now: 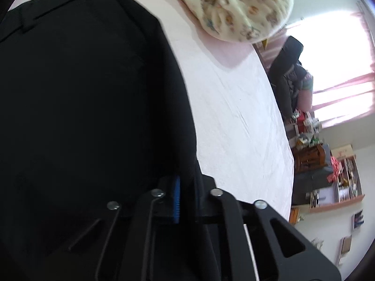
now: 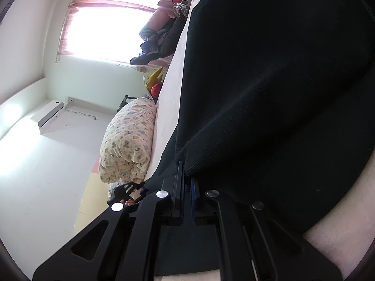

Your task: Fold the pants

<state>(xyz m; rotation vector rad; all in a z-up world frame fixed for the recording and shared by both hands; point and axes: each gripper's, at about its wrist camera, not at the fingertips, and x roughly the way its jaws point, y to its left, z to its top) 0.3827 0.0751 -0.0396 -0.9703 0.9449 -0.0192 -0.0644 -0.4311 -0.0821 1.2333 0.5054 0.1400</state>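
Two fisheye views, one from each hand-held claw, both turned sideways over a bed.

In the left wrist view, black pants [image 1: 89, 107] fill the left half of the picture, lying spread on a pale pink bed [image 1: 234, 117]. The waistband runs across the top left corner. The left claw [image 1: 187, 196] sits at the bottom centre, its two black fingers drawn together with dark cloth from the edge of the pants pinched between them. A ridged blue pad [image 1: 177, 199] shows on the inside of one finger. A bundled cream quilt [image 1: 236, 4] printed with small bears rests on the bed near the top, apart from the pants. Past the bed's edge on the right are a bright window with pink curtains [image 1: 337, 75], a heap of dark clothes [image 1: 290, 77] and cluttered shelves [image 1: 337, 185].

In the right wrist view, the pants [image 2: 269, 82] cover the right half of the picture. The right claw [image 2: 186, 187] is closed on a fold of their fabric at the lower centre, and the cloth pulls up into a ridge that runs away from the fingers. The bed [image 2: 173, 79] shows as a narrow pale strip beside the pants, with the quilt [image 2: 129, 140] lying along it. The left claw [image 2: 140, 190] appears small beside the lower end of the quilt, at the edge of the pants. A wall air conditioner [image 2: 50, 117] is mounted at the left.
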